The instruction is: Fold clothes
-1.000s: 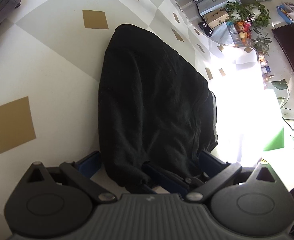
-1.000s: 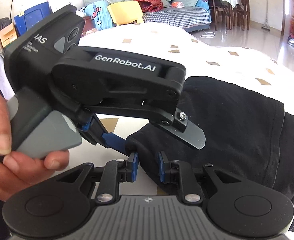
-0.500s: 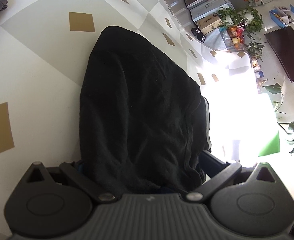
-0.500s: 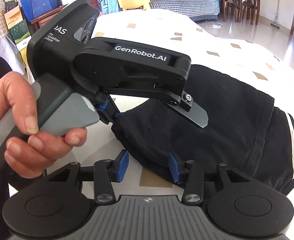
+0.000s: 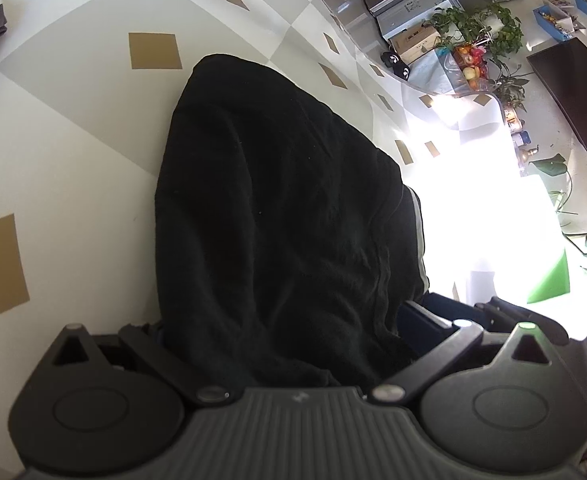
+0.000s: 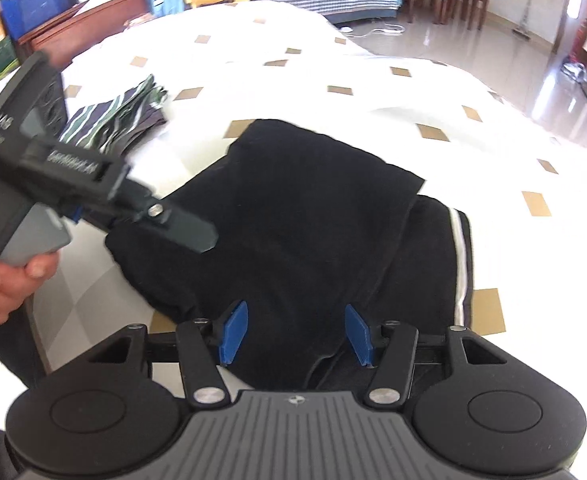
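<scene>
A: Left wrist view?
B: The black garment [image 5: 277, 216] lies on the white tablecloth [image 5: 73, 128] with tan diamonds, bare cloth open to its left. Its near edge drapes over the left gripper [image 5: 293, 344], hiding the fingertips; I cannot tell whether they pinch it.

A: Right wrist view?
B: The right gripper [image 6: 295, 336] has blue fingers [image 6: 235, 332] spread wide, garment between them, ungripped. The garment is folded over, a white stripe at its right edge. Striped clothes [image 6: 113, 116] sit beyond its far-left corner.
</scene>
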Demonstrator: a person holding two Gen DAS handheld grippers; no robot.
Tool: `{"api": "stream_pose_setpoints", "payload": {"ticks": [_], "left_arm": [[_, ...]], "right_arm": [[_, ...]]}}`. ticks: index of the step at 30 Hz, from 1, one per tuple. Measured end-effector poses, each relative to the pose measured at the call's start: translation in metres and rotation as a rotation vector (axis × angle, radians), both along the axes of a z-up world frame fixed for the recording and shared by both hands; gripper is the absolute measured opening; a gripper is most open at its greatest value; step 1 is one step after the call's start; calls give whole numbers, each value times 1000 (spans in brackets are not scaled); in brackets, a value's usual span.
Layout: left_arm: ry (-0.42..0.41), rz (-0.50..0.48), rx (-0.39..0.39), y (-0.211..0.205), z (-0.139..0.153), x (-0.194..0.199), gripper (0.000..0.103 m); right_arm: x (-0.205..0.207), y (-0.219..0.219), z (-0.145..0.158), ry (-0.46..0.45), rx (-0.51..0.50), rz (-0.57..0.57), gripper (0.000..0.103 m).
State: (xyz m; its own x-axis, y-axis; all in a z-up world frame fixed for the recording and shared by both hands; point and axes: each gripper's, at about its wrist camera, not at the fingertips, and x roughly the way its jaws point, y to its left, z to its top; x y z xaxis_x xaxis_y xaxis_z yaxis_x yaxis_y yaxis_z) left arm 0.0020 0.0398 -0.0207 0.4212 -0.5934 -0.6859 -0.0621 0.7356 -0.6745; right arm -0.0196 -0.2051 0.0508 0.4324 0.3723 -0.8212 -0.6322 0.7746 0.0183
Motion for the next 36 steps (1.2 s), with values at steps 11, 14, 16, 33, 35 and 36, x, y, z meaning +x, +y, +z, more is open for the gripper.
{"api": "stream_pose_setpoints", "payload": {"ticks": [11,14,16,33,35,36], "left_arm": [[-48,-33,102,-12,6,-4,103],[-46,-23,97,-8,6,-3,103],[-48,-17,102,-6,6,-3,103],[-80,-36,175,-3,9,1,103],[-84,-42,178,-5,9,3,103],[-87,-45,182,-6,9,3,103]], "right_arm": [[72,-24,-6,-4,34,-196,57],[89,-33,-12,22,57,-234,58],[96,-42,-13,34,84,-265,58],[132,-67,-46,193,307,-277,71],[132,-63,-47,205,331,-264,72],[132,-62,-48,217,350,-253,74]]}}
